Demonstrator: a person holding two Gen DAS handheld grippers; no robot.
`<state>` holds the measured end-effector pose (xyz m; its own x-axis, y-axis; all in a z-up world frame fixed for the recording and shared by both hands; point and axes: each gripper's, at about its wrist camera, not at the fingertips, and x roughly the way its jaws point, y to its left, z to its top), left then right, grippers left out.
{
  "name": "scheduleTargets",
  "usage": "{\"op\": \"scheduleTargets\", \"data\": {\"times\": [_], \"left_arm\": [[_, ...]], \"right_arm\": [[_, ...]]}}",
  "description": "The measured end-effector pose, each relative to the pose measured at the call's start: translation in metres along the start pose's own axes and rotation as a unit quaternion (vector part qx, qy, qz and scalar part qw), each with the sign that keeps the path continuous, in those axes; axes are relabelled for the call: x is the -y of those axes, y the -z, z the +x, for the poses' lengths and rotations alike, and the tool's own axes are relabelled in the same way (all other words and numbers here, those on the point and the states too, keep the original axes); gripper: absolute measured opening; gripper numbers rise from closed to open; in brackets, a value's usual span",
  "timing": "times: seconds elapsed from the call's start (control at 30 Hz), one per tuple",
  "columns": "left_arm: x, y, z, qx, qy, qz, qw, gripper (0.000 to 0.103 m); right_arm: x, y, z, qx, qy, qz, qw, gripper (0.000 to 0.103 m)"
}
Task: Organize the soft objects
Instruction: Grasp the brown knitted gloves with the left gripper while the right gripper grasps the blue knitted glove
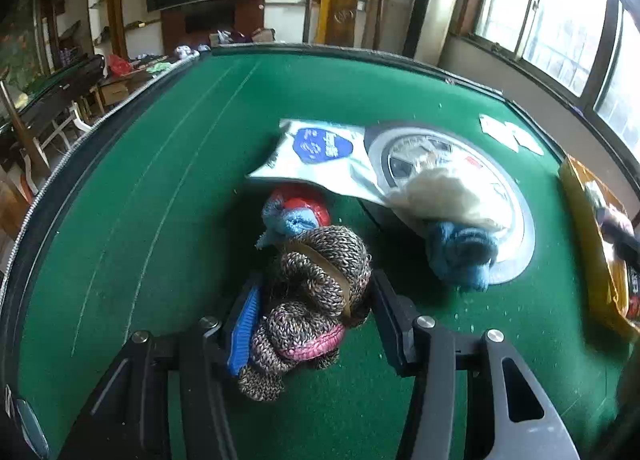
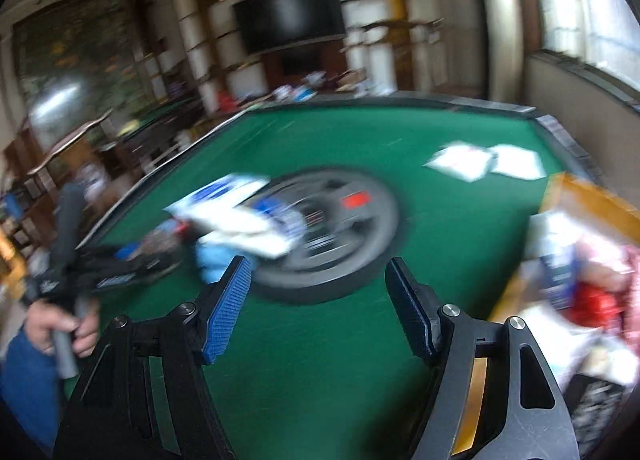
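My left gripper [image 1: 316, 280] is shut on a speckled brown knitted bundle [image 1: 320, 260] with a pink edge and a rubber band around it, resting on the green felt table [image 1: 160, 200]. Both pads press its sides. Just beyond lie a red and light blue soft item [image 1: 296, 212], a blue knitted item [image 1: 460, 256] and a white fluffy item in clear plastic [image 1: 440, 192]. My right gripper [image 2: 318, 262] hangs open over bare felt, nothing between its fingers. The right wrist view is blurred.
A white packet with a blue logo [image 1: 320, 152] overlaps a round grey disc [image 1: 516, 212] set in the table. A yellow cardboard box [image 2: 588, 200] with several items stands at the right edge. White cards [image 2: 480, 160] lie far right. A hand [image 2: 52, 324] holds the left gripper's handle.
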<state>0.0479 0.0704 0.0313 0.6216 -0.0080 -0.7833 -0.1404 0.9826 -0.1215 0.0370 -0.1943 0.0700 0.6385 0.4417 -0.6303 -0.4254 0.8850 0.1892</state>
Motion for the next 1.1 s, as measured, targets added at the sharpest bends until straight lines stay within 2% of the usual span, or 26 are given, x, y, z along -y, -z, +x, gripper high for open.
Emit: {"op": "scheduleTargets", "data": {"times": [0.1, 0.13, 0.23, 0.37, 0.5, 0.57, 0.6, 0.63, 0.7, 0.9, 0.97, 1.1], "left_arm": [[0.0, 0.0, 0.0, 0.001, -0.006, -0.004, 1.0, 0.053], [0.0, 0.0, 0.0, -0.003, -0.003, -0.007, 1.0, 0.053], [-0.001, -0.001, 0.002, -0.006, 0.001, -0.013, 0.9999, 0.053], [-0.004, -0.003, 0.005, -0.01, 0.008, -0.023, 0.9996, 0.053], [-0.005, -0.003, 0.008, -0.018, 0.016, -0.027, 0.9993, 0.053], [-0.006, -0.003, 0.007, -0.016, 0.008, -0.029, 0.9994, 0.052], [-0.008, -0.004, 0.007, -0.017, 0.011, -0.03, 0.9994, 0.053], [-0.009, -0.004, 0.007, -0.018, 0.018, -0.032, 0.9992, 0.053], [-0.008, -0.004, 0.007, -0.018, 0.019, -0.031, 0.9992, 0.053], [-0.003, -0.003, 0.003, -0.013, 0.025, -0.02, 0.9994, 0.053], [0.004, -0.001, 0.003, -0.013, 0.03, -0.009, 0.9994, 0.053], [0.022, 0.004, 0.004, -0.02, 0.036, 0.025, 0.9988, 0.053]], "right_arm": [[-0.031, 0.008, 0.026, -0.047, -0.061, 0.003, 0.997, 0.071], [-0.04, 0.011, 0.035, -0.06, -0.064, -0.001, 0.996, 0.071], [-0.065, 0.015, 0.061, -0.091, -0.051, -0.019, 0.994, 0.071], [-0.087, 0.012, 0.092, -0.111, -0.04, -0.03, 0.993, 0.071], [-0.099, 0.002, 0.115, -0.121, -0.008, -0.04, 0.992, 0.071], [-0.101, -0.002, 0.13, -0.132, 0.002, -0.04, 0.99, 0.07], [-0.101, -0.004, 0.134, -0.129, 0.0, -0.036, 0.991, 0.054], [-0.099, -0.007, 0.134, -0.119, -0.008, -0.026, 0.993, 0.044], [-0.099, -0.008, 0.139, -0.123, -0.004, -0.025, 0.992, 0.041], [-0.102, 0.008, 0.111, -0.123, -0.013, -0.039, 0.992, 0.041], [-0.1, 0.018, 0.093, -0.121, -0.037, -0.038, 0.991, 0.041], [-0.095, 0.033, 0.076, -0.124, -0.049, -0.042, 0.99, 0.041]]}}
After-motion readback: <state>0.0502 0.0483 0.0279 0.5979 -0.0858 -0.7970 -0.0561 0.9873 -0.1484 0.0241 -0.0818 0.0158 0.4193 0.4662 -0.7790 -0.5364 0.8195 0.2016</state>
